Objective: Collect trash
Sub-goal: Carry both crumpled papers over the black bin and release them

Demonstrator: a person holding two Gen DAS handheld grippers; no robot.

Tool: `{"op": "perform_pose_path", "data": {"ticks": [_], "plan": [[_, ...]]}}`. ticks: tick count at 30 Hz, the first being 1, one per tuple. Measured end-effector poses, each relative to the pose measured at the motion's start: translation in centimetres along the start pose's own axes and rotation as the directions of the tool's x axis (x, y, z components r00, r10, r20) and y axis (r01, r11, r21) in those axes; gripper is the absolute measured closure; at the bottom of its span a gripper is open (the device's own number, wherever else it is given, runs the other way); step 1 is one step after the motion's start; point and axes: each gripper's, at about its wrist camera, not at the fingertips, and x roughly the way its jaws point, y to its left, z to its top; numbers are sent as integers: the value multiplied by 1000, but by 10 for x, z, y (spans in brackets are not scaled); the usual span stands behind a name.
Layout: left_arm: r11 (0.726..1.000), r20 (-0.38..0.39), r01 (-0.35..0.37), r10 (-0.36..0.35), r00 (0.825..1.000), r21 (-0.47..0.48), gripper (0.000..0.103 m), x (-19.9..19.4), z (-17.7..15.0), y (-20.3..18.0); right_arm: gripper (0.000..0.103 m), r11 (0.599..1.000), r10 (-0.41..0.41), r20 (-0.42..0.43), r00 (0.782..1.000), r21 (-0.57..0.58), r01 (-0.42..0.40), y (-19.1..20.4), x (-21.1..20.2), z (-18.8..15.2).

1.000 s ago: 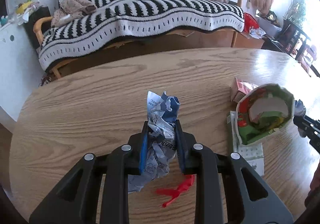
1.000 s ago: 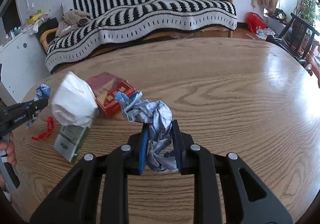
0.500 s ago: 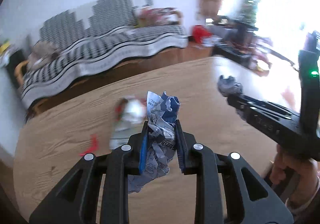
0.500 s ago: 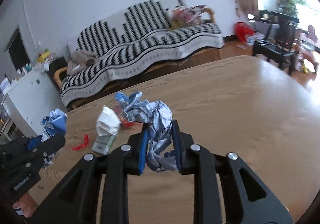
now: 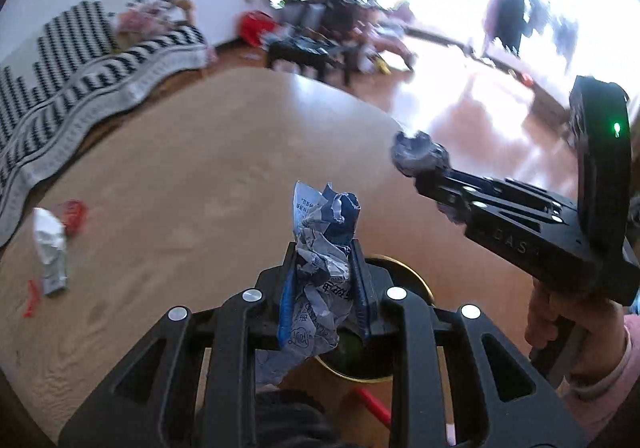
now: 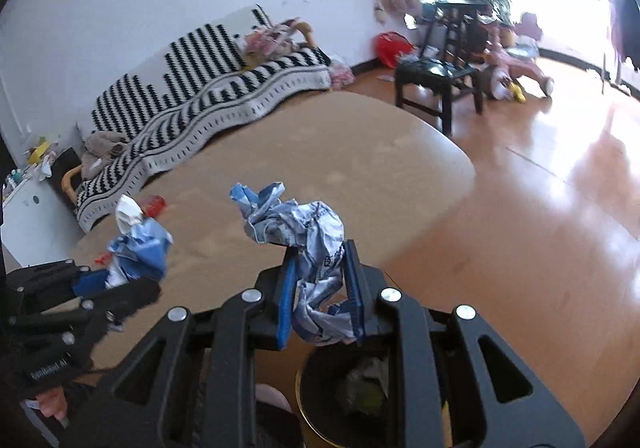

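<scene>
With a crumpled wrapper (image 5: 326,272) clenched in the left claw (image 5: 326,288) and another wad (image 6: 316,260) in the right claw (image 6: 320,288), both above the bin (image 6: 320,400), each should be centred over its mouth before release.

Two claws (image 5: 326,284) (image 6: 320,288), two crumpled wrappers (image 5: 324,248) (image 6: 304,236), one bin (image 6: 360,400), one white packet (image 5: 50,248), one red box (image 5: 74,210), one tabletop (image 5: 180,188).

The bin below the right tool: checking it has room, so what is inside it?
Inside the bin, some crumpled pale and greenish trash shows. The right tool and its crumpled wrapper cover the rest.
</scene>
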Motion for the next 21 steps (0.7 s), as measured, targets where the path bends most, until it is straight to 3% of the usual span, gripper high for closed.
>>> {"op": "perform_pose_path", "data": {"ticks": [3, 6, 9, 12, 21], "plan": [[998, -49, 49, -50, 998, -25, 79, 18, -6, -16, 80, 1000, -3, -41, 999, 20, 3, -15, 5, -17], [995, -117, 47, -57, 992, -88, 79, 58, -27, -27, 80, 999, -19, -123, 992, 31, 23, -28, 28, -39], [988, -227, 43, -76, 971, -146, 79, 104, -58, -28, 80, 993, -19, -262, 965, 105, 48, -52, 65, -74], [973, -324, 31, -106, 940, -229, 79, 139, -85, -23, 80, 990, -24, -323, 946, 124, 67, -63, 76, -100], [969, -312, 63, -139, 940, -240, 79, 144, -91, -19, 80, 979, -19, -358, 934, 184, 90, -87, 76, -115]]}}
